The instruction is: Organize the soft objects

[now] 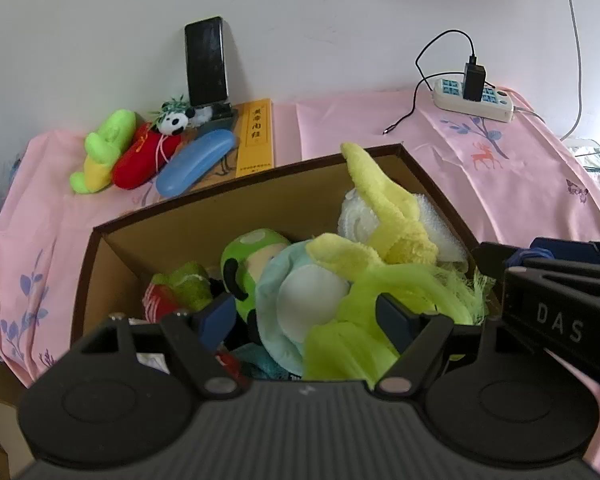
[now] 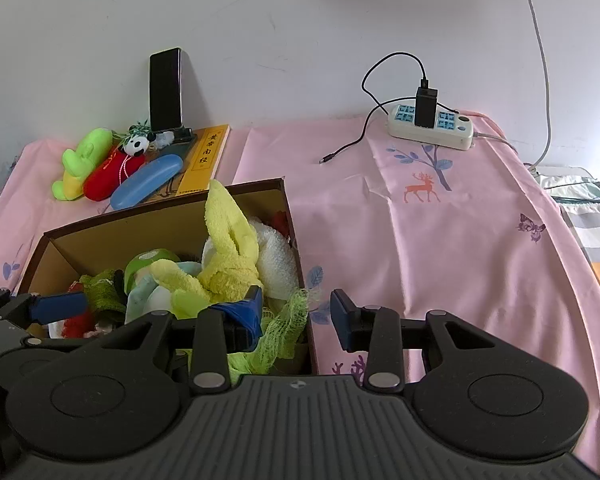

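The box [image 1: 260,200] holds most of the soft toys. The left gripper [image 1: 304,316] hovers over its near side, jaws apart around a pale blue plush [image 1: 284,300] (possibly brushing it). The right gripper [image 2: 296,316] straddles the box's right wall, jaws apart, empty. Beyond the box's far left corner lie a green toy [image 1: 100,152] and a red toy [image 1: 140,160]; pinch each mid-body.

I count one brown cardboard box [image 1: 100,240] at six o'clock, heaped with soft toys and cloths too tangled to number. At ten o'clock I see three loose plush toys: one green [image 1: 100,152], one red [image 1: 140,160], one small panda [image 1: 174,120]. Beside them: one blue case [image 1: 196,162], one yellow book [image 1: 256,136], one phone [image 1: 206,62]. At two o'clock, one power strip [image 1: 474,100].
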A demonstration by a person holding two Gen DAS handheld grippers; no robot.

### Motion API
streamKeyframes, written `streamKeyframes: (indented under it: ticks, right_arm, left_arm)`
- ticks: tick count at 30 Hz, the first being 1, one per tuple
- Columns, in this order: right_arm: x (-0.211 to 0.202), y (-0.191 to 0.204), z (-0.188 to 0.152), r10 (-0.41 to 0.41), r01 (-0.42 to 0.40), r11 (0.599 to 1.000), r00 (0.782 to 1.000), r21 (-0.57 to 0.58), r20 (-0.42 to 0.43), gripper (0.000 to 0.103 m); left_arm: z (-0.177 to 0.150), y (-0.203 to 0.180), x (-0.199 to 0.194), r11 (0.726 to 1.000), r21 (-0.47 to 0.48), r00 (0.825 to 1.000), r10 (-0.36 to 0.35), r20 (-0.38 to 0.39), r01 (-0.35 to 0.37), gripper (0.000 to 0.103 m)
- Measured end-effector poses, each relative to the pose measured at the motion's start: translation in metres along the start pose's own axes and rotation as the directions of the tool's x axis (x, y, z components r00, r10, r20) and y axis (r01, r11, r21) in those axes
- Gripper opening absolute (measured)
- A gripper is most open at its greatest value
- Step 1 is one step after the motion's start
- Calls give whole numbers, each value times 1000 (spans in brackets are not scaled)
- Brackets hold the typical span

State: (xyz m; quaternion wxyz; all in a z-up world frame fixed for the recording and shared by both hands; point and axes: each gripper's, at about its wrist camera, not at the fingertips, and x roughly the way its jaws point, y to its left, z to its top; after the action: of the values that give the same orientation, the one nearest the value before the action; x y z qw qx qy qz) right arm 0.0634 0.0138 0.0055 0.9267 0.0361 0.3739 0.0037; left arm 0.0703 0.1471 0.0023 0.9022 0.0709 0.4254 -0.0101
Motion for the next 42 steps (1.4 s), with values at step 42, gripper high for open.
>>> streamKeyframes:
  ticks: [42]
  right_arm:
    - [5,-2,-3,-1,1,1000,1000,4,-7,21]
  left_arm:
    - [-4,1,9,999,3,999,-33,-26,34,80]
